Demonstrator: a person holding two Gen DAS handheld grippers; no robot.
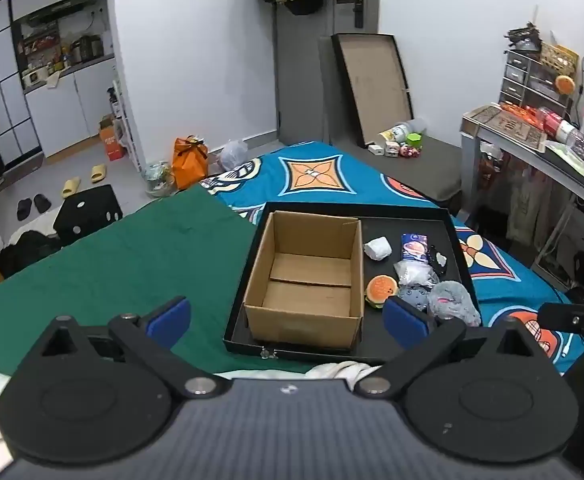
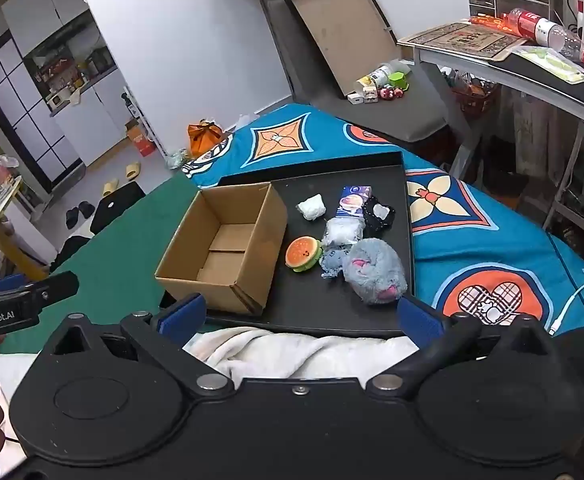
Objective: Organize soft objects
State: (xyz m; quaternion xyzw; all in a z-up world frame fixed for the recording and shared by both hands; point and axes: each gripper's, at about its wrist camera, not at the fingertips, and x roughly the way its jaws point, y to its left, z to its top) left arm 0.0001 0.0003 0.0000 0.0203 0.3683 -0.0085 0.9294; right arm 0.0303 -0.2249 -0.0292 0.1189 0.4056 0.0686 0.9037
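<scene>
Both tongs, left tongs (image 1: 288, 320) and right tongs (image 2: 300, 314), hover wide and empty above the tray (image 2: 312, 312); sorting seems unstarted, the grey plush (image 2: 374, 274) awaiting transfer into the cardboard box (image 2: 220, 256).

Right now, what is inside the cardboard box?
Nothing shows inside the box: only its bare floor flaps. The near wall hides a strip of floor in both views. The soft things lie beside it on the tray.
</scene>
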